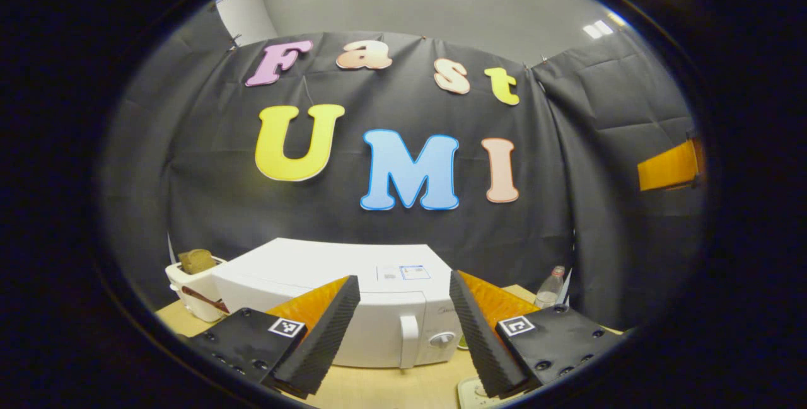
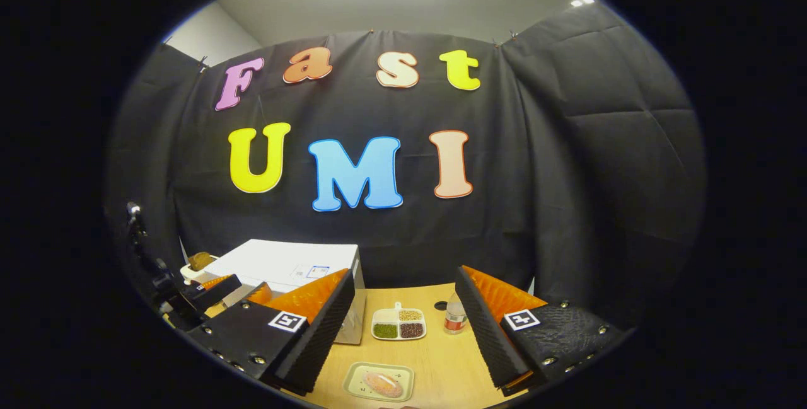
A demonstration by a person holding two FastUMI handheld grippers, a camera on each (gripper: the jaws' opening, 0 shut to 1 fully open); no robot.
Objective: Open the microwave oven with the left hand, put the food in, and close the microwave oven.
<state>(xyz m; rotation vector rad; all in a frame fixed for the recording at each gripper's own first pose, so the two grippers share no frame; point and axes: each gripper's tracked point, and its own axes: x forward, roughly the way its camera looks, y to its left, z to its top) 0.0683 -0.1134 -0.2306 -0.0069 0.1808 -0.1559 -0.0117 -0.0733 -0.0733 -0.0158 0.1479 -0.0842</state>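
Left gripper view has the left tongs [image 1: 403, 327] spread apart, lined up with the shut microwave [image 1: 353, 308] handle [image 1: 408, 341] (probably to pull it). Right tongs [image 2: 403, 327] also gape, empty, above the food tray [image 2: 379, 382] on the worktop [image 2: 441, 358].

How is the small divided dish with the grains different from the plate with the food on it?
The divided dish is split into compartments holding separate heaps of light, green and dark grains; the plate is one open tray bearing a single pinkish piece of food. The dish lies farther back, the plate nearer the gripper. Both are pale, rectangular and rest flat on the wooden table.
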